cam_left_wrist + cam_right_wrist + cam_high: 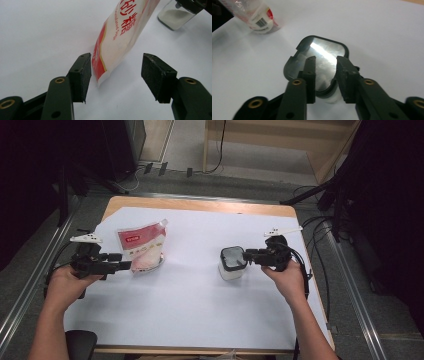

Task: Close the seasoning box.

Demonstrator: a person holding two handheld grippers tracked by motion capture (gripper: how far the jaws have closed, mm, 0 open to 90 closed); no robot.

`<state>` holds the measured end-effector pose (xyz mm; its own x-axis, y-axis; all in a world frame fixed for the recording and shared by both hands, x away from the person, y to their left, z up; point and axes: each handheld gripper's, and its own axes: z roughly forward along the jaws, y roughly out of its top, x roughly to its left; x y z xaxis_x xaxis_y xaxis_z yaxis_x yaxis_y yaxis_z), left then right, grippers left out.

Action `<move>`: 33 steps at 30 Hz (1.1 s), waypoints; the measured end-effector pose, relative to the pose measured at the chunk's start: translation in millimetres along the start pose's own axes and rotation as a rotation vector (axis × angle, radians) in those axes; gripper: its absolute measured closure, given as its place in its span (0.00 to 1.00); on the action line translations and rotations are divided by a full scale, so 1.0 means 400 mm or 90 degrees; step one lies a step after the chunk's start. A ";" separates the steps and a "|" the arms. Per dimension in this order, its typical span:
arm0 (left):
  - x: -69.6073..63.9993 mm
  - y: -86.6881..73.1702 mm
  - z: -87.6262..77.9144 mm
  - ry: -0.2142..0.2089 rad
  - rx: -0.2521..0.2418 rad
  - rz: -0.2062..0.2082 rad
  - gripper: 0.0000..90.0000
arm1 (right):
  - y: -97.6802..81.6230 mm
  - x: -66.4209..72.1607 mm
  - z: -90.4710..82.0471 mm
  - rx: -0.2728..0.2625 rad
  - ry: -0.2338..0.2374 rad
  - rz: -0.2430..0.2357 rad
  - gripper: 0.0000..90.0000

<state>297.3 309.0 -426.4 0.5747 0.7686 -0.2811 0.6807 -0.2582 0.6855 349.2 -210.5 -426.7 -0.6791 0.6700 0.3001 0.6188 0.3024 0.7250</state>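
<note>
Glass jar (231, 264) with a black-rimmed lid (319, 58) standing right of centre on the white sheet (200, 310), white powder in its bottom in the left gripper view. Right gripper (246, 255) reaching in from the right, jaws over the lid's near edge and parted a little, pads just off the rim. Sugar pouch (142, 247) standing well to the left. Left gripper (125, 265) at its lower corner, jaws spread wide, one pad (85, 75) just beside the pouch's edge, not pinching it.

The right gripper (325, 80) holds its jaws slightly apart over the lidded jar (322, 62); a pouch (257, 17) lies beyond.
</note>
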 end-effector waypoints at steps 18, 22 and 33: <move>0.006 -0.001 0.004 0.004 0.011 -0.001 0.46 | -0.036 -0.077 -0.043 -0.051 -0.065 0.011 0.50; 0.008 -0.002 0.004 0.007 0.010 -0.002 0.46 | -0.050 -0.100 -0.045 -0.048 -0.079 0.033 0.50; 0.012 -0.004 0.009 0.008 0.021 -0.003 0.46 | -0.082 -0.135 -0.024 -0.031 -0.087 0.028 0.52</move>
<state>300.6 311.0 -431.3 0.5662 0.7770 -0.2752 0.6977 -0.2740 0.6619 362.1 -263.1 -460.7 -0.5897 0.7687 0.2478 0.6246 0.2395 0.7433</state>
